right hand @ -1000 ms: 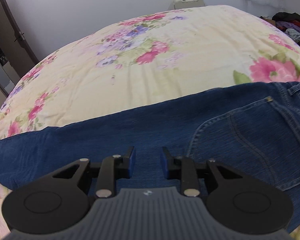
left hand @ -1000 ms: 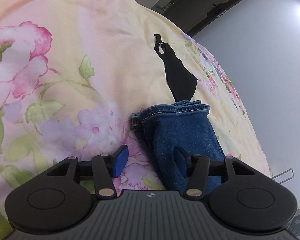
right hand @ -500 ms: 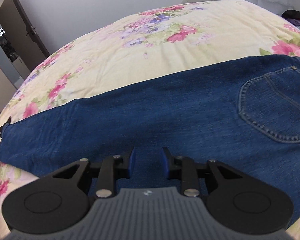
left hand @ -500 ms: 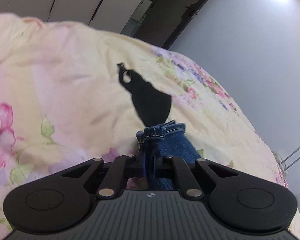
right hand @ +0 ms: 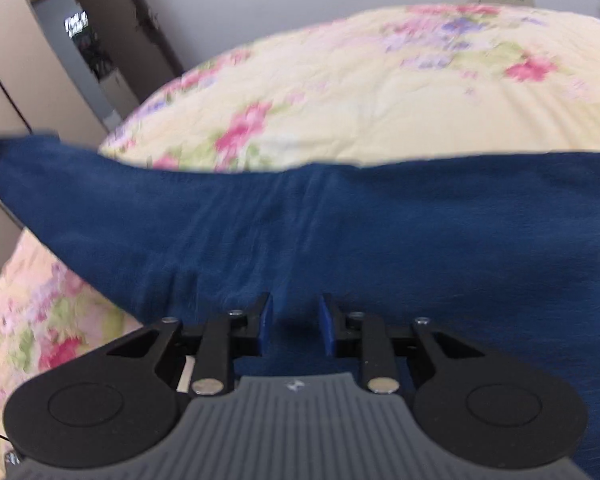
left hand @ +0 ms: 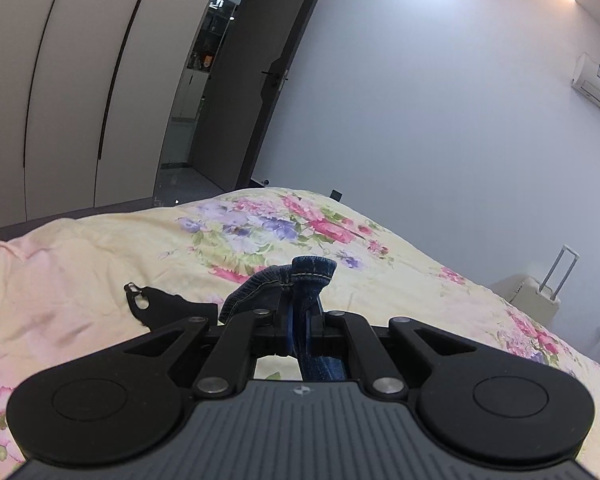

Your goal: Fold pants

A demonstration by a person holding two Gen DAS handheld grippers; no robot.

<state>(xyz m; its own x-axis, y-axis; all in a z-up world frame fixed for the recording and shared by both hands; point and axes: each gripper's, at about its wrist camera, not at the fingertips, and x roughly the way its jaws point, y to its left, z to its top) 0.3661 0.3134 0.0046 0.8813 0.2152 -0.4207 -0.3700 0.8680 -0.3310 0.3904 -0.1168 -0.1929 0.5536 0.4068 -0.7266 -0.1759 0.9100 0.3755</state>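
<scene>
While its jaws press together on a hemmed leg end of the blue jeans [left hand: 300,280], the left gripper [left hand: 298,330] is raised above the bed and tilts slightly downward. The pinched denim bunches up above the blue pads, its stitched cuff curling over the top, and a strip of it hangs down behind the jaws toward the gripper body.

The right gripper [right hand: 294,322] points more steeply down at the bed. Its jaws stand partly spread and are closing a little, with nothing pinched between the blue pads; the jeans [right hand: 340,232] lie just beyond and beneath them. In the blurred right wrist view the denim stretches as a wide band across the picture, its left end lifted off the bed into a point.

No container shows in either view.

A bedspread [left hand: 100,264] of pale yellow with pink, purple and green flowers covers the bed. On it, just left of the left gripper, lies a flat black piece with a small metal clip [left hand: 156,304]; what it is cannot be told. Beyond the bed are pale wardrobe doors [left hand: 60,80], an open dark door [left hand: 260,80], a plain light wall, an air conditioner [left hand: 596,84] high on the right, and a cream suitcase [left hand: 536,292] with its handle up.
</scene>
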